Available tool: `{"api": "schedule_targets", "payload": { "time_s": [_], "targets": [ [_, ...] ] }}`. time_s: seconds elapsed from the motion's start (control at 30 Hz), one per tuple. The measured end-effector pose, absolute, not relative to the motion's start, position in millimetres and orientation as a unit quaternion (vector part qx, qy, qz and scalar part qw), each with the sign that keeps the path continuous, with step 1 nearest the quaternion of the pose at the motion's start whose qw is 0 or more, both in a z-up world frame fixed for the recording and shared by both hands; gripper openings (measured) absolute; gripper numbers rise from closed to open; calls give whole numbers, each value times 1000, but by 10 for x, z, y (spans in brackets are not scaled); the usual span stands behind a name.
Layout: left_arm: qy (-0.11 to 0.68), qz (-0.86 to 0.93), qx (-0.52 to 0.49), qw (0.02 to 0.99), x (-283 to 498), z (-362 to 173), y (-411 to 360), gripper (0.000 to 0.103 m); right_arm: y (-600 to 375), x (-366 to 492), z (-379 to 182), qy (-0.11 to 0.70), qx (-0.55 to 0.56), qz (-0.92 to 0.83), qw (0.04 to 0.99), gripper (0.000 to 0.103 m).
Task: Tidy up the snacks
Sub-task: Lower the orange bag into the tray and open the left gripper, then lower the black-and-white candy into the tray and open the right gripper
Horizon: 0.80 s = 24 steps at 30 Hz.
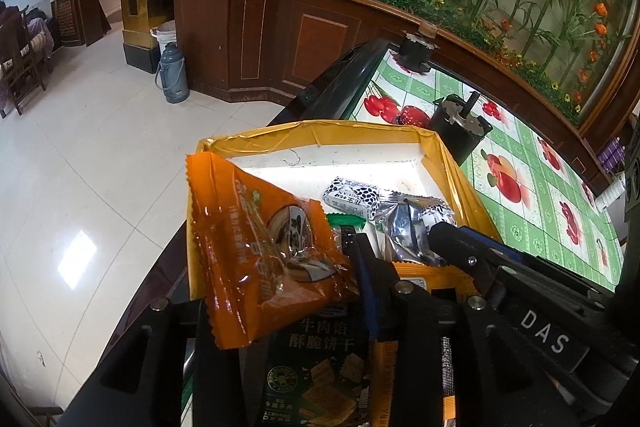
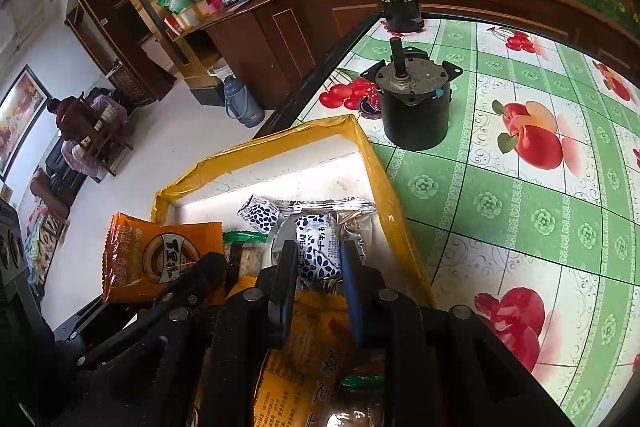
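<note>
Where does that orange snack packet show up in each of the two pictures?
Left wrist view: orange snack packet sits left of centre, over the tray's left edge.
Right wrist view: orange snack packet is at lower left, beside the tray.
Shared landmark: the yellow-rimmed tray.

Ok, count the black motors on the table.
2. The near motor stands beside the far corner of the yellow-rimmed box; the far motor stands at the far edge of the table. Others may lie outside view.
</note>
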<state>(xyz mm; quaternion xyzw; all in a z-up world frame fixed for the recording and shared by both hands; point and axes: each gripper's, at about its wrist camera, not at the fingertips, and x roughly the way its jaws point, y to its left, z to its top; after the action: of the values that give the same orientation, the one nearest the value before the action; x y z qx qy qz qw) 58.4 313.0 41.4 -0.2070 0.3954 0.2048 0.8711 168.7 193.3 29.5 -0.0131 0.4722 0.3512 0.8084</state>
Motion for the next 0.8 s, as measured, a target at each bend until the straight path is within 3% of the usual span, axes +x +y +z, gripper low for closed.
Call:
{"api": "schedule_targets", "payload": {
  "time_s": [0.8],
  "targets": [
    [383,208,-213,875,539,481,3169,52,1840,1628,391,459,-12,354,815,26]
  ]
}}
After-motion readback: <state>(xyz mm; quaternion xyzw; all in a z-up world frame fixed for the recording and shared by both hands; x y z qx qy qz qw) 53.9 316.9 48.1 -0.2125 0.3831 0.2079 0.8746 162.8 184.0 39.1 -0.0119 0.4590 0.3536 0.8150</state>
